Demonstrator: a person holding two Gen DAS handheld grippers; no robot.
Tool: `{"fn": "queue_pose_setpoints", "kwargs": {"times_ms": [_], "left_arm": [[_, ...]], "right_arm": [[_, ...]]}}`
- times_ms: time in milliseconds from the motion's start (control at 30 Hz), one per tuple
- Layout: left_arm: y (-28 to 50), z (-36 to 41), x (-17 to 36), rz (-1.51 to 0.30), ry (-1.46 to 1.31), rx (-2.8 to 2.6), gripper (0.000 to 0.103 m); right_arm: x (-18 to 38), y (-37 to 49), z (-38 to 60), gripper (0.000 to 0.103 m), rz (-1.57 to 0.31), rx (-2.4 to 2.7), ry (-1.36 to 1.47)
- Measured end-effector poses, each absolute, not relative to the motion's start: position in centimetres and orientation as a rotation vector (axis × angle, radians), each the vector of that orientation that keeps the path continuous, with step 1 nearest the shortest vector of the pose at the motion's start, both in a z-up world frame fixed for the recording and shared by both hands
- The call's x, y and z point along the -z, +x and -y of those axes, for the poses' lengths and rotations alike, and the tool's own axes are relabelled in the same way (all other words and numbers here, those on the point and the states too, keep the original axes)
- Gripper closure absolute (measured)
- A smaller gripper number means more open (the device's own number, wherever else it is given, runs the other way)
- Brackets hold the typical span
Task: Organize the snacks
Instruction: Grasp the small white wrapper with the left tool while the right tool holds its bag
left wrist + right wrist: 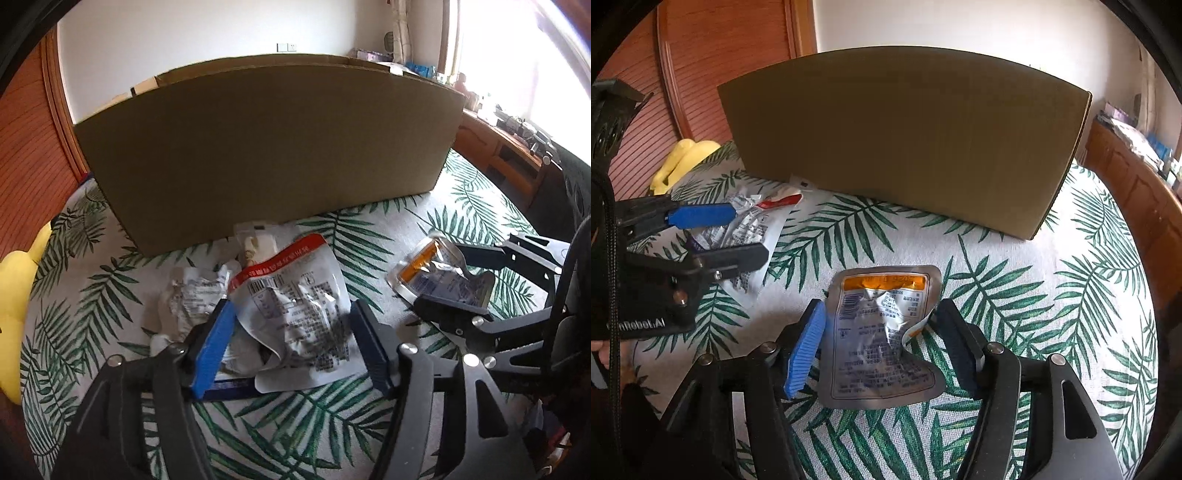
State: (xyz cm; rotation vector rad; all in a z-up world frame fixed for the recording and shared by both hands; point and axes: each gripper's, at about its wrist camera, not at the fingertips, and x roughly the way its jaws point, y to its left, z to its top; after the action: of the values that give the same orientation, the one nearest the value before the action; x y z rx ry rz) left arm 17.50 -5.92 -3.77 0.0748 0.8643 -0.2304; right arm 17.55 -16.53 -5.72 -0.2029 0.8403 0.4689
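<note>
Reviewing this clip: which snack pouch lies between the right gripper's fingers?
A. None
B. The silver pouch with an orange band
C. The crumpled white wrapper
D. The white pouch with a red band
B: in the right wrist view the silver pouch with an orange band lies between the right gripper fingers.

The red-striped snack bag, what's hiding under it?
Under the red-striped snack bag lie crumpled white wrappers and a dark blue packet edge. The rest is covered.

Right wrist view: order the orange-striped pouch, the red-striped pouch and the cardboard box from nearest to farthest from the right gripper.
1. Orange-striped pouch: between the right gripper's jaws.
2. Red-striped pouch: off to the left, by the left gripper.
3. Cardboard box: behind, at the back.
</note>
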Motion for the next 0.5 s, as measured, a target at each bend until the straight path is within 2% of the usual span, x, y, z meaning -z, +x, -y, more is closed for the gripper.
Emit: {"fn": "queue_pose_setpoints", "kwargs": {"times_ms": [433, 500], "left_arm": [[18.14, 6.96, 4.36, -0.863, 0.098, 0.203, 0.032], [18.03, 6.94, 4.44, -0.865, 0.103, 0.200, 0.039]], "right_arm": [[5.86, 17.55, 16.34, 0.038, -0.839, -0.467, -0.209], [5.90, 17.56, 16.34, 0.038, -0.839, -0.467, -0.209]]}}
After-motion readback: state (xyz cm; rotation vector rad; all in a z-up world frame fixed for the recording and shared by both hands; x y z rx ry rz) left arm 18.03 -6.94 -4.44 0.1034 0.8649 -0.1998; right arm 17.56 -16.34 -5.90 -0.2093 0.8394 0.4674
